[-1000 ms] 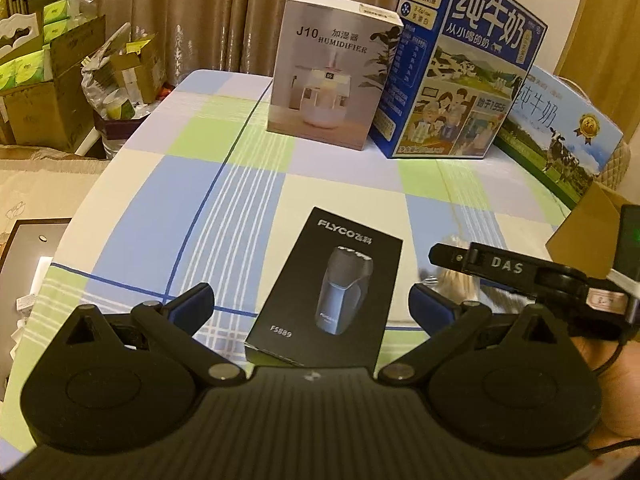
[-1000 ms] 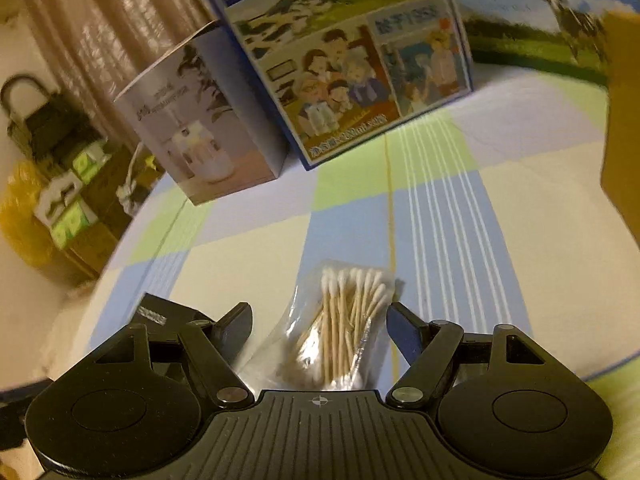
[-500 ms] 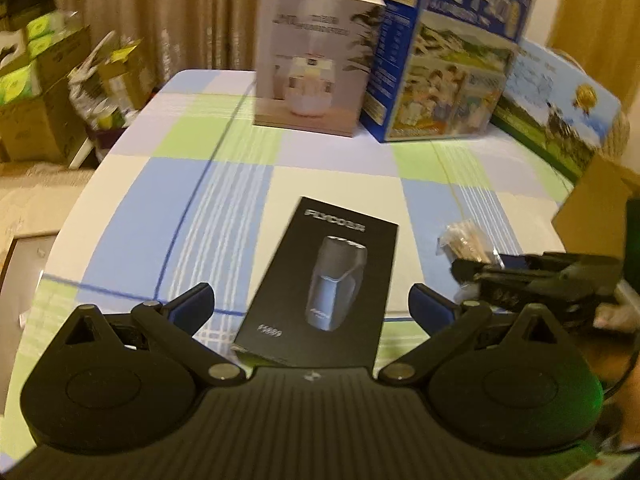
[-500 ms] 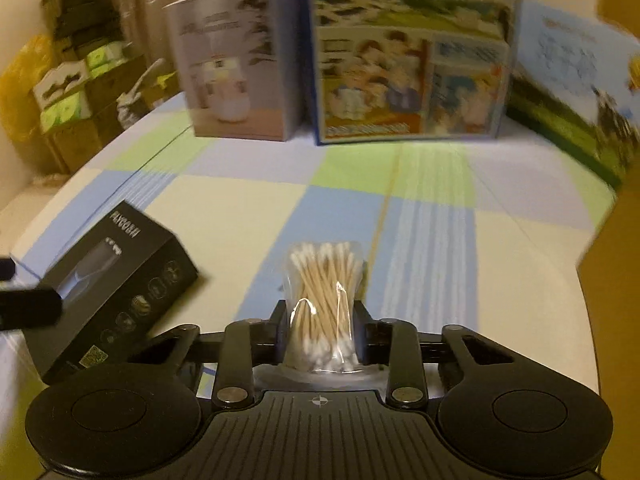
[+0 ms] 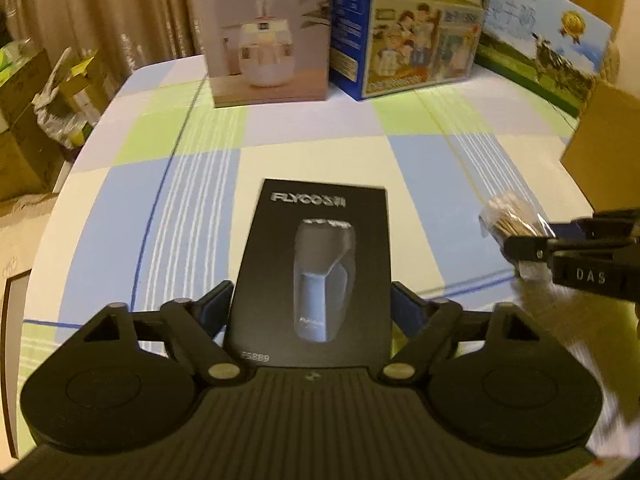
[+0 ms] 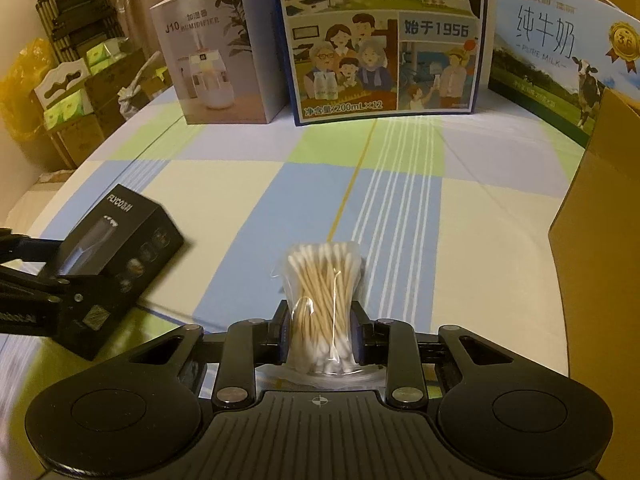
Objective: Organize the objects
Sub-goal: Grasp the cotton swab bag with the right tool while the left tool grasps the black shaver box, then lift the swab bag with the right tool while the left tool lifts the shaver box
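Between the right gripper's (image 6: 320, 334) two black fingers: one clear plastic sachet of wooden-stemmed cotton swabs (image 6: 324, 292), pinched across its lower half, jaws drawn in tight against the film. Sachet appears lifted clear of the checked blue, green and cream tablecloth (image 6: 400, 216). Handling, by estimate: very light, soft, crushable; film slippery, so a waist grip over the packed stems looks safer than a hold on loose film. Long axis runs along the fingers, straight ahead toward the far boxes; both ends carry white tips.

Between the left gripper's (image 5: 311, 306) blue-padded fingers: one flat black cardboard shaver box (image 5: 316, 268), printed with a grey shaver. Jaws spread to the box's width, pads at its two long sides near the near end; whether they press or merely flank it, I cannot tell. Box lies face up on the cloth, perhaps tipped at the near end. Handling, by estimate: rigid, smooth-faced, moderate weight; side faces the natural hold. Long axis points away from the gripper, brand lettering at the far end.

Beyond, at the table's far edge: white humidifier carton (image 5: 264, 36), upright; blue milk carton (image 5: 412, 28) beside it; second milk box with cow picture (image 6: 560, 64), further right. Brown cardboard box (image 6: 600, 216), right edge, near the sachet.
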`<state>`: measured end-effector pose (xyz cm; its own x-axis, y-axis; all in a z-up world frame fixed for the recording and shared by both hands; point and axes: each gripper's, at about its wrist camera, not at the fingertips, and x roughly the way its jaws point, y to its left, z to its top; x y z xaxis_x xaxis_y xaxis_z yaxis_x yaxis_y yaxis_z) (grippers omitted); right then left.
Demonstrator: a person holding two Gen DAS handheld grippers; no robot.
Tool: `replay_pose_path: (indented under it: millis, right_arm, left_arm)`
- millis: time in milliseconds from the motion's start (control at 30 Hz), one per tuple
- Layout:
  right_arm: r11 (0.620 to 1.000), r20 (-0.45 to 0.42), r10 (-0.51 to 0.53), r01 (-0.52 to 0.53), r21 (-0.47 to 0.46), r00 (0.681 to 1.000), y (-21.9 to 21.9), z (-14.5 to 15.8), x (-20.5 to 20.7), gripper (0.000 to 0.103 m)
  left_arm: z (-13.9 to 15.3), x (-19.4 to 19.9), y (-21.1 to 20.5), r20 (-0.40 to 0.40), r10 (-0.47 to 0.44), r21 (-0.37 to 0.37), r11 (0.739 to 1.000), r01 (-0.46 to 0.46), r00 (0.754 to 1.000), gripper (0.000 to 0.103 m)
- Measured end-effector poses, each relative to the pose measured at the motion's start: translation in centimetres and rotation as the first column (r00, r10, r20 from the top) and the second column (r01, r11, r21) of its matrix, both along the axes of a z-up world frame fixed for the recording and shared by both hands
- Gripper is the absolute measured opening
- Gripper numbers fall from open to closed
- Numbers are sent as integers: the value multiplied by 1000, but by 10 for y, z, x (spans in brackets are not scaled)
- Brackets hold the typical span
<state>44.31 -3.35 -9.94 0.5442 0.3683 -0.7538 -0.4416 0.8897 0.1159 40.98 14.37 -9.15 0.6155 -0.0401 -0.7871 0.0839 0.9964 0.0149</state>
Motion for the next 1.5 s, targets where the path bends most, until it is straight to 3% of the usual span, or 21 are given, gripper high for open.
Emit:
replay_pose_path:
  millis: [200, 333, 700, 767, 800, 1067, 1500]
  right_arm:
    - [1000, -59, 11, -10, 21, 998, -6, 7, -12, 25]
    - [999, -78, 32, -30, 27, 996, -11, 24, -32, 25]
    - [995, -76, 98, -97, 18, 992, -45, 68, -118, 25]
    - [994, -69, 110, -110, 4, 992, -50, 72, -137, 25]
    - [994, -68, 112, -111, 5, 991, -52, 74, -145, 25]
    - [994, -62, 105, -105, 13, 993, -62, 75, -171, 25]
    - [993, -92, 114, -115, -4, 989, -59, 63, -162, 25]
  left_arm:
    - [5, -17, -5, -42, -15, -4, 1000, 15, 999, 76]
    - [11, -48, -19, -79, -62, -5, 998, 62, 995, 76]
    - [21, -144, -55, -127, -137, -22, 991, 136, 982, 77]
    - [26, -152, -59, -109, -146, -11, 989, 146, 983, 84]
    - [28, -155, -60, -98, -152, -10, 988, 152, 984, 89]
    - [30, -138, -71, -80, -157, 15, 987, 159, 984, 90]
    - [8, -115, -63, -172, -120, 34, 991, 128, 978, 86]
